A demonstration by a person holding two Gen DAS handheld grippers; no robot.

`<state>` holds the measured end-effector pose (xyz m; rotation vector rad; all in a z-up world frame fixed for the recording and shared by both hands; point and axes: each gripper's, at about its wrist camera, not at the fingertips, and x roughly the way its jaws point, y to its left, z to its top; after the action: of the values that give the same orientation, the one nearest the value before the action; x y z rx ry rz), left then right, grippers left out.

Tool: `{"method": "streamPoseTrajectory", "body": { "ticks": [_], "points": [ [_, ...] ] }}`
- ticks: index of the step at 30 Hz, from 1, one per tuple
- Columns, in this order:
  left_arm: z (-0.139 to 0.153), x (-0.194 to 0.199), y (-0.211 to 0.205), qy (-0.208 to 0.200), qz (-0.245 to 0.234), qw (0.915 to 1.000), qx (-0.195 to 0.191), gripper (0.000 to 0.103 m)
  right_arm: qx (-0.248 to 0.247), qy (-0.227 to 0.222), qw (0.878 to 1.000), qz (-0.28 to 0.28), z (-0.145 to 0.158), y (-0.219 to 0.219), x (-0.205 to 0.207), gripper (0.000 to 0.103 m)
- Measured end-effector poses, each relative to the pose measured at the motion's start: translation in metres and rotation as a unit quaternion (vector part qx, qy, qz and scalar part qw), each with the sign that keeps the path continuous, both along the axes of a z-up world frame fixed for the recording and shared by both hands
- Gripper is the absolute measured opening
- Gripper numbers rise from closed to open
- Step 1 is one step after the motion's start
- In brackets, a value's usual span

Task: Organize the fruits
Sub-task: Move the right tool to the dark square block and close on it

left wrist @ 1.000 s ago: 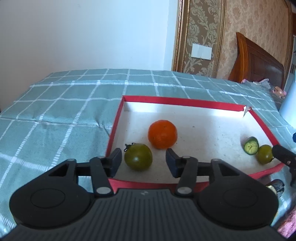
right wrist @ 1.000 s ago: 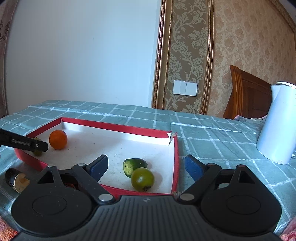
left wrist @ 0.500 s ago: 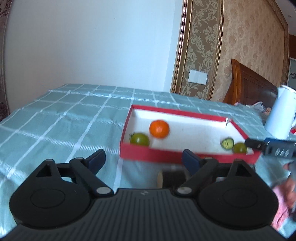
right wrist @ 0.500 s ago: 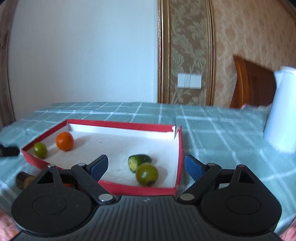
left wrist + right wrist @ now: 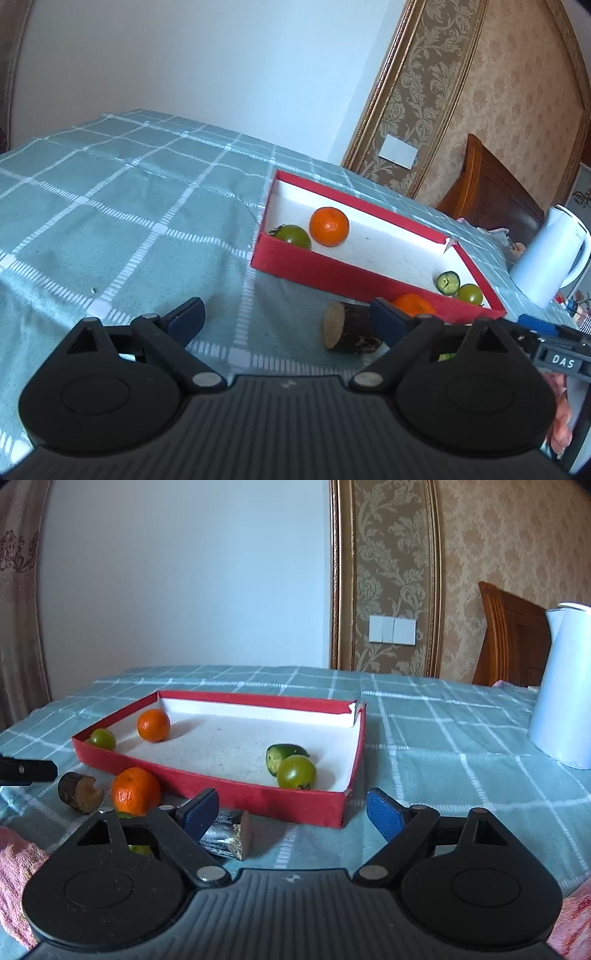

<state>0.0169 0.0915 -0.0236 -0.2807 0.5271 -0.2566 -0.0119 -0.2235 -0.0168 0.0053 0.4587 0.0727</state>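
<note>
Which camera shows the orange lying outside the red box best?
The right wrist view: the orange sits whole on the cloth before the red box. In the left wrist view, a gripper finger hides most of it.

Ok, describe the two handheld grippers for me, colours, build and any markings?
Both are matte black: a ribbed body, two rounded housings and linkage arms with silver pivot pins. The left gripper and right gripper carry dark blue finger pads. White letters DAS mark the right one.
</note>
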Motion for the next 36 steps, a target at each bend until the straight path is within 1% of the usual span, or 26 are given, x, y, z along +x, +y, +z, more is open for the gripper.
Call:
{"method": "streamPoseTrajectory", "body": {
  "ticks": [2, 4, 9, 12, 17, 18, 19, 20, 23, 25, 27, 32, 36],
  "points": [
    [0.000, 0.001, -0.002, 0.005, -0.009, 0.9999, 0.004, 0.095, 0.015, 0.017, 1.000, 0.012, -0.002, 0.000, 0.002, 0.076],
    [-0.001, 0.002, -0.003, 0.012, -0.011, 0.9999, 0.006, 0.095, 0.021, 0.019, 1.000, 0.012, -0.002, 0.000, 0.002, 0.075],
    [-0.003, -0.001, -0.006, 0.010, -0.018, 0.9997, 0.014, 0.095, 0.050, 0.032, 0.998, 0.026, -0.001, 0.003, 0.004, 0.075],
    [-0.002, -0.005, -0.011, 0.001, -0.027, 0.9992, 0.028, 0.095, 0.034, 0.051, 0.998, 0.014, -0.006, 0.009, 0.011, 0.075],
    [-0.002, -0.007, -0.013, -0.004, -0.030, 0.9990, 0.032, 0.097, 0.045, 0.055, 0.997, 0.008, -0.008, 0.005, 0.012, 0.075],
    [-0.002, -0.007, -0.013, -0.003, -0.030, 0.9991, 0.032, 0.097, 0.044, 0.055, 0.998, 0.009, -0.007, 0.004, 0.012, 0.073],
    [-0.002, -0.007, -0.013, -0.003, -0.030, 0.9990, 0.032, 0.097, 0.041, 0.052, 0.998, 0.011, -0.007, 0.003, 0.011, 0.064],
    [-0.002, -0.007, -0.013, -0.002, -0.031, 0.9990, 0.033, 0.098, 0.038, 0.051, 0.998, 0.010, -0.006, 0.003, 0.010, 0.060],
    [-0.002, -0.006, -0.014, -0.001, -0.033, 0.9988, 0.035, 0.099, 0.042, 0.059, 0.997, 0.007, -0.007, 0.001, 0.011, 0.060],
    [-0.002, -0.005, -0.014, 0.000, -0.034, 0.9988, 0.035, 0.099, 0.022, 0.083, 0.996, 0.007, -0.012, 0.006, 0.017, 0.061],
    [-0.002, -0.006, -0.014, -0.003, -0.034, 0.9988, 0.035, 0.100, 0.012, 0.077, 0.997, 0.003, -0.012, 0.008, 0.017, 0.060],
    [-0.002, -0.007, -0.014, 0.000, -0.035, 0.9987, 0.036, 0.103, 0.031, 0.079, 0.996, -0.003, -0.013, 0.001, 0.021, 0.059],
    [-0.002, -0.006, -0.014, 0.003, -0.034, 0.9987, 0.037, 0.103, 0.011, 0.084, 0.996, -0.004, -0.014, 0.008, 0.022, 0.059]
  ]
}}
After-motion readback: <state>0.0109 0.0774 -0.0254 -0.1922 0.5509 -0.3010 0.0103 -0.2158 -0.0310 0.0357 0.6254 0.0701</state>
